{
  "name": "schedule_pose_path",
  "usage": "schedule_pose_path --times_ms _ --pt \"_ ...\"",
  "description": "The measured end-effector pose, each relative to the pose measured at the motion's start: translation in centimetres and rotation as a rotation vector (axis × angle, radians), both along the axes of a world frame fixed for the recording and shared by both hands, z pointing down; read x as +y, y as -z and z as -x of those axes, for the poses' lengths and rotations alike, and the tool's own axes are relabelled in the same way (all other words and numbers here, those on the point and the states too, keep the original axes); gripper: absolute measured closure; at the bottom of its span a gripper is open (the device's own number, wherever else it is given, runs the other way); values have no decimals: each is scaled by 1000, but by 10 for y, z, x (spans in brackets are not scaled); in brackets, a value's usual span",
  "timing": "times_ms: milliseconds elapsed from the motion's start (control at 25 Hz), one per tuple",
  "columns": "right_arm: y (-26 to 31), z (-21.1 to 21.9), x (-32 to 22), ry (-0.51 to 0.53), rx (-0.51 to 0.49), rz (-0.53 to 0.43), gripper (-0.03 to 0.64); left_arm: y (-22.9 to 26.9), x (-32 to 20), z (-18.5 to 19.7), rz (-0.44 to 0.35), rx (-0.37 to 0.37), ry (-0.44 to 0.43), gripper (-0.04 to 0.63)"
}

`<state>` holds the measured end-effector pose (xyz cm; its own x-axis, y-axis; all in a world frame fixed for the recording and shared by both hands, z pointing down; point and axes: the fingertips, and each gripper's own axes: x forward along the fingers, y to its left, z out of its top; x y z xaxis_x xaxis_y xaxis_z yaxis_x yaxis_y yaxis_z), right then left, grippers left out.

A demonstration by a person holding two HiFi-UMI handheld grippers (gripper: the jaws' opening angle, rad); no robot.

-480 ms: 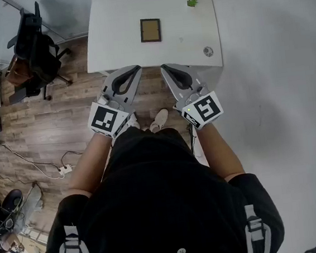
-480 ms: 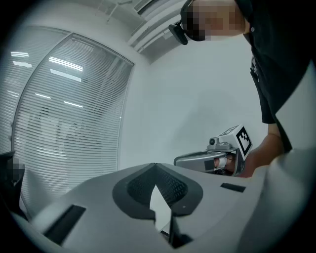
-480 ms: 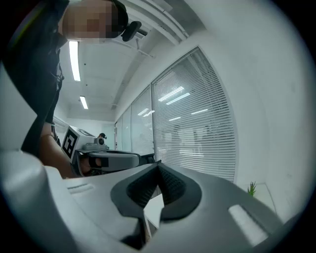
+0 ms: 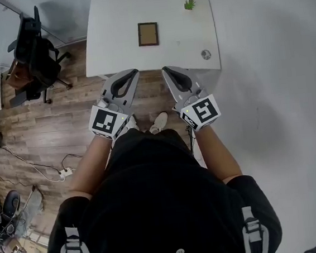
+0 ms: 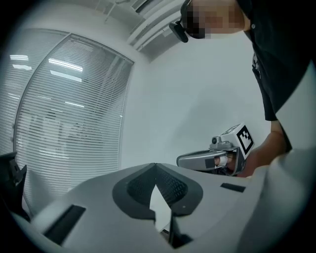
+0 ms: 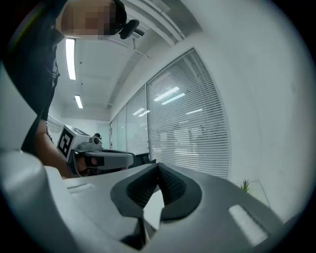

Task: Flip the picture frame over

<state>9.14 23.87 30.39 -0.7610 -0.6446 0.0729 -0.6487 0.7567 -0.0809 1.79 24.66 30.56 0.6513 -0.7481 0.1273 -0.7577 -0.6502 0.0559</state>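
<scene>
Picture frame (image 4: 148, 34): upward side too small to make out

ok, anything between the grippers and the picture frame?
Nothing visible: only bare table between the picture frame and the left gripper and right gripper, both shut. The plant and round object sit off to the right.

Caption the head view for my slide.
Left gripper and right gripper, both shut and empty, point toward a white table on which a picture frame lies untouched.
</scene>
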Motion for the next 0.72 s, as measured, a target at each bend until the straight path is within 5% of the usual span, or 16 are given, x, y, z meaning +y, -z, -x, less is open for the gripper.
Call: schedule_pose_path --times_ms 160,720 --pt "-1 -13 -3 -22 -8 1 606 9 -5 -10 -41 43 26 588" --pt "-21 -41 -37 24 7 27 591 -7 -28 -41 -52 -9 81 588"
